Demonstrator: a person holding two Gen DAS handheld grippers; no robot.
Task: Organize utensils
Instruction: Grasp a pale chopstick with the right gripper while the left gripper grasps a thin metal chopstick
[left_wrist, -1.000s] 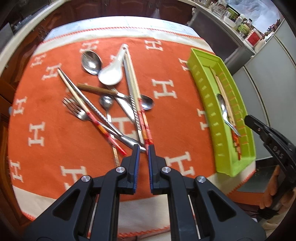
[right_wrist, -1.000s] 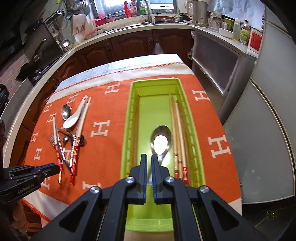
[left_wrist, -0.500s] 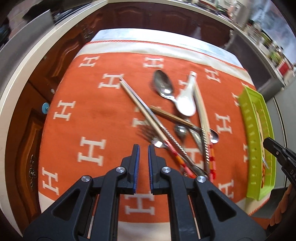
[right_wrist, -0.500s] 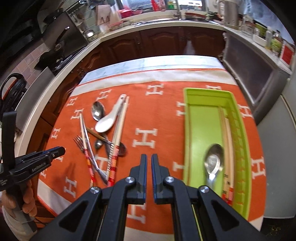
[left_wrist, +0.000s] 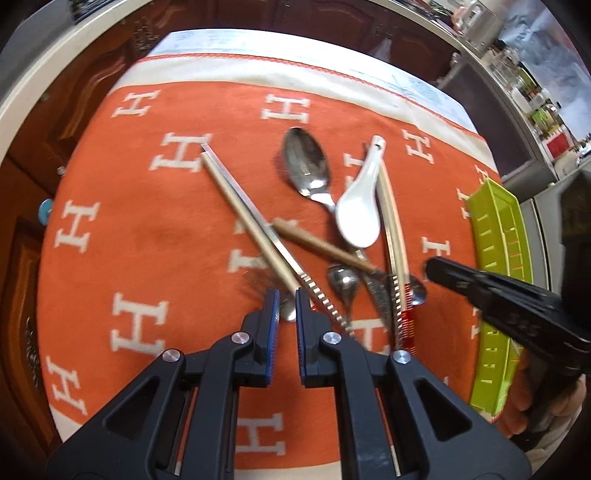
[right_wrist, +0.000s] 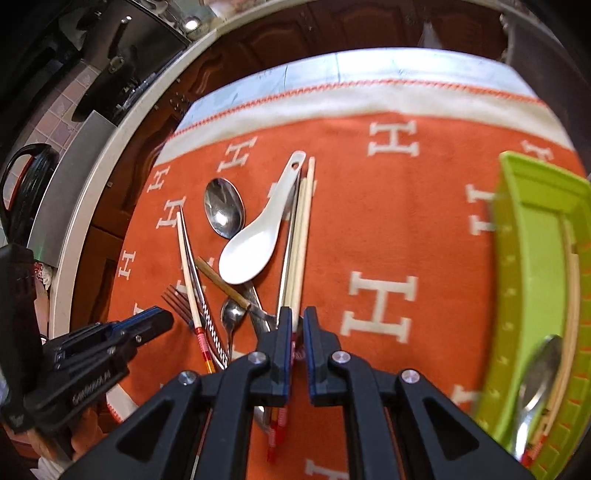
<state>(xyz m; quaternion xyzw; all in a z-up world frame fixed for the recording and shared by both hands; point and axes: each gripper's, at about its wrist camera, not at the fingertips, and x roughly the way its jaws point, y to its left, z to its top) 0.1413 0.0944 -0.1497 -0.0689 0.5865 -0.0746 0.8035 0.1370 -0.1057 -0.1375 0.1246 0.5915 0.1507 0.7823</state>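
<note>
Cloth (left_wrist: 155, 236) in orange with white H letters covered the table, and we saw its near left corner only from the left wrist. Only the right wrist looked into the green tray (right_wrist: 532, 258) at the cloth's right edge, where one steel spoon (right_wrist: 535, 376) lay beside a chopstick pair (right_wrist: 570, 295); the left wrist caught just the tray's outer wall (left_wrist: 495, 280). On the cloth's middle we counted a heap: two pairs of pale chopsticks with red-banded tips (right_wrist: 301, 229), one white ceramic spoon (right_wrist: 255, 243), one large steel spoon (right_wrist: 223, 206), one small one (right_wrist: 232, 314), one wood-handled utensil (right_wrist: 221, 282) and one fork (right_wrist: 177, 299), all crossing. We found the left gripper (left_wrist: 284, 299) nearly closed and empty over the fork. The right gripper (right_wrist: 298, 317) was likewise almost shut, holding nothing, above the right chopstick pair.
</note>
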